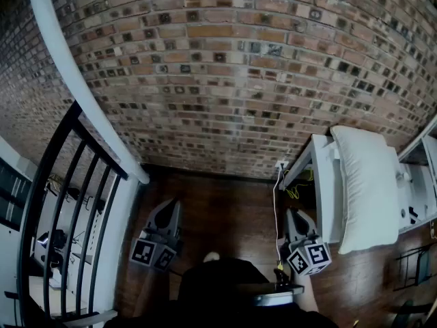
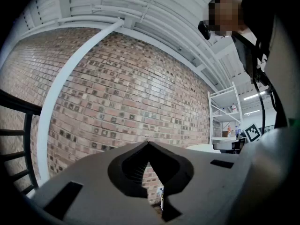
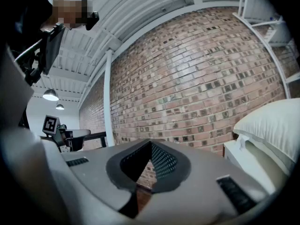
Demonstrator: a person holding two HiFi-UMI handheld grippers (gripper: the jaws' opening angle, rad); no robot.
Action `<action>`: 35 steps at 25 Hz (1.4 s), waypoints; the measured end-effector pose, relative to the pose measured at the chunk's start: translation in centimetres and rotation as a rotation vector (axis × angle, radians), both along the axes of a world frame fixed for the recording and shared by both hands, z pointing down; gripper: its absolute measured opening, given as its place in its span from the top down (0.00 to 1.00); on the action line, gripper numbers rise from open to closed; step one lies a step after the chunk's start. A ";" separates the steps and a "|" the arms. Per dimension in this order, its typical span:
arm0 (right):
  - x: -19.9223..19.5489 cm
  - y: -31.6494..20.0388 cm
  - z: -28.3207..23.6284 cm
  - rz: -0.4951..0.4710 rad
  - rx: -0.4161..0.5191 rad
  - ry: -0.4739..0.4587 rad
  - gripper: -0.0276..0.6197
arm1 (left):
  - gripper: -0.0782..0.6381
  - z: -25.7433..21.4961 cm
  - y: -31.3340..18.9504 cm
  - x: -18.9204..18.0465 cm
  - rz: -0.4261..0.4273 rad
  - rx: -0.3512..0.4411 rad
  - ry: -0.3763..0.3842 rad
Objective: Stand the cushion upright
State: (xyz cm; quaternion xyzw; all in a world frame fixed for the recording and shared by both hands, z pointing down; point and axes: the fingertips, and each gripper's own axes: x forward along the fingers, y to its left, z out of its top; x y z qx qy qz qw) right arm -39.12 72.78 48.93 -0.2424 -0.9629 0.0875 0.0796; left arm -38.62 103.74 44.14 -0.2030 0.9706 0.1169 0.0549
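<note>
Brick wall (image 1: 225, 67) ahead: standing off from cushion (image 1: 369, 190) lying flat on white ledge (image 1: 322, 183).
Head view: holding left gripper (image 1: 171, 207) and right gripper (image 1: 291, 216) low, well apart from it. Left gripper view: pressing jaws together on nothing. Right gripper view: same, sighting cushion at right; probably needing turning right, opening wide, gripping its near end.

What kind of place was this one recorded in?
Probably an indoor loft-style room or staged studio: an exposed brick wall, a dark wood floor, a black railing, and a white cushion lying on white furniture.
</note>
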 end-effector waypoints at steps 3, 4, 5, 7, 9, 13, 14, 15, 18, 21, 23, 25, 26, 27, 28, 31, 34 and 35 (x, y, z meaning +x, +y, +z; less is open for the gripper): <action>0.2 -0.6 0.0 0.039 0.010 0.003 0.95 | 0.89 0.4 -0.4 -0.9 0.036 0.003 0.007; 0.2 -0.9 -0.1 0.054 0.014 0.001 0.95 | 0.89 0.5 -0.7 -1.2 0.050 0.005 0.008; 0.4 -1.4 -0.1 0.074 0.018 0.000 0.95 | 0.89 0.7 -1.1 -1.6 0.068 0.007 0.010; 1.3 -2.7 -0.1 0.136 0.023 -0.001 0.95 | 0.89 1.2 -2.5 -2.5 0.124 0.010 0.018; 3.0 -4.5 -0.1 0.223 0.024 0.000 0.95 | 0.89 1.6 -4.7 -3.5 0.211 0.013 0.026; 7.2 -8.7 -0.2 0.405 0.030 -0.018 0.95 | 0.89 2.0 -10.4 -4.9 0.401 0.008 0.020; 8.5 -10.0 0.0 0.447 0.045 -0.033 0.95 | 0.89 2.0 -11.9 -5.1 0.445 0.004 0.016; 9.9 -11.4 0.2 0.493 0.060 -0.040 0.95 | 0.89 2.0 -13.4 -5.3 0.488 0.000 0.012; 15.5 -15.3 0.4 0.670 0.081 -0.032 0.95 | 0.89 2.1 -18.8 -5.2 0.636 -0.003 0.003; 21.5 -18.6 0.0 0.845 0.085 -0.035 0.95 | 0.89 2.0 -24.4 -3.9 0.785 0.006 -0.009; 24.8 -20.2 -0.2 0.921 0.085 -0.043 0.95 | 0.89 1.5 -27.4 -2.1 0.859 0.015 -0.023; 27.3 -21.8 -0.6 0.973 0.079 -0.055 0.95 | 0.89 1.0 -30.0 -0.1 0.910 0.019 -0.040; 28.2 -22.6 -1.0 0.992 0.069 -0.063 0.95 | 0.89 0.9 -31.3 0.9 0.927 0.019 -0.045; 28.9 -23.4 -1.4 1.007 0.057 -0.073 0.95 | 0.89 0.8 -32.5 1.8 0.940 0.020 -0.046; 29.7 -24.4 -1.7 1.018 0.047 -0.084 0.95 | 0.89 0.8 -33.7 2.5 0.949 0.022 -0.043; 32.7 -27.7 -1.7 1.049 0.036 -0.111 0.95 | 0.89 0.4 -38.0 4.4 0.975 0.023 -0.031; 36.9 -32.3 -1.4 1.102 0.046 -0.120 0.95 | 0.89 -0.4 -43.7 7.5 1.032 0.033 -0.053; 38.3 -33.9 -1.3 1.119 0.045 -0.120 0.95 | 0.89 -0.6 -45.7 8.6 1.051 0.032 -0.063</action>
